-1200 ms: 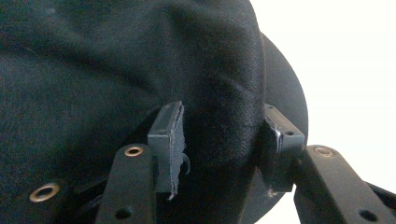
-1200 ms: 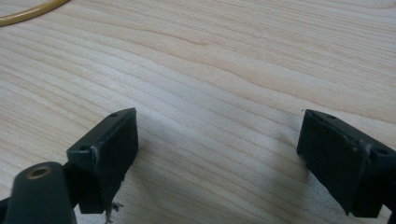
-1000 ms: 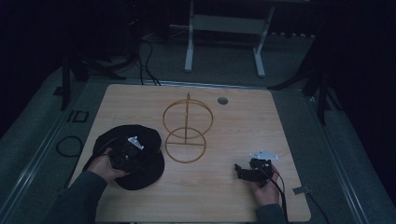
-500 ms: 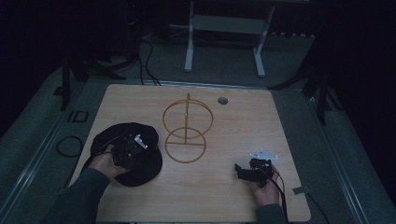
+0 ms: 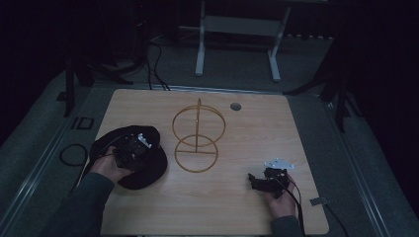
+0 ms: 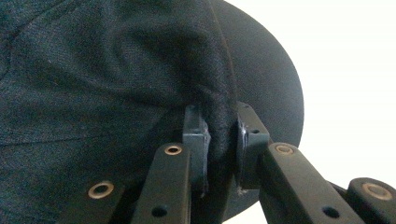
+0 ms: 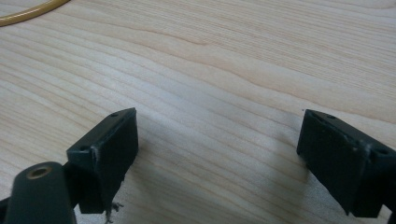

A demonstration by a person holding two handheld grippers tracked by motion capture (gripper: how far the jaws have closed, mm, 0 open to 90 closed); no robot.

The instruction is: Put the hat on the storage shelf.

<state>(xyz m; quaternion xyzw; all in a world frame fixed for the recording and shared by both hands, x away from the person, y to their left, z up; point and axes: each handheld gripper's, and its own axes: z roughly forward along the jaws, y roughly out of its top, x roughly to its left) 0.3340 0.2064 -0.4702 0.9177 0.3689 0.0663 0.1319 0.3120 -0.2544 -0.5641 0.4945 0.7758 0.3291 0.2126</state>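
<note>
A black cap [image 5: 141,165] lies at the table's left front, beside a gold wire stand [image 5: 196,136] made of two hoops on a post. My left gripper [image 5: 136,148] sits on top of the cap and is shut on a fold of its cloth. In the left gripper view that pinched fold of the cap [image 6: 116,79] fills the space between the pads [image 6: 196,135], with the brim curving off to the right. My right gripper [image 5: 257,181] rests low on the table at the right front, jaws wide apart, bare wood between its pads [image 7: 109,149].
The wooden table [image 5: 257,133] has a small round grommet [image 5: 235,106] near its far edge. A curve of the gold stand's base ring [image 7: 28,14] shows in the right gripper view. Cables and a white frame stand on the floor behind.
My left gripper has slid a little to the right over the cap and its hand has drawn back toward the near edge. The right gripper has stayed put.
</note>
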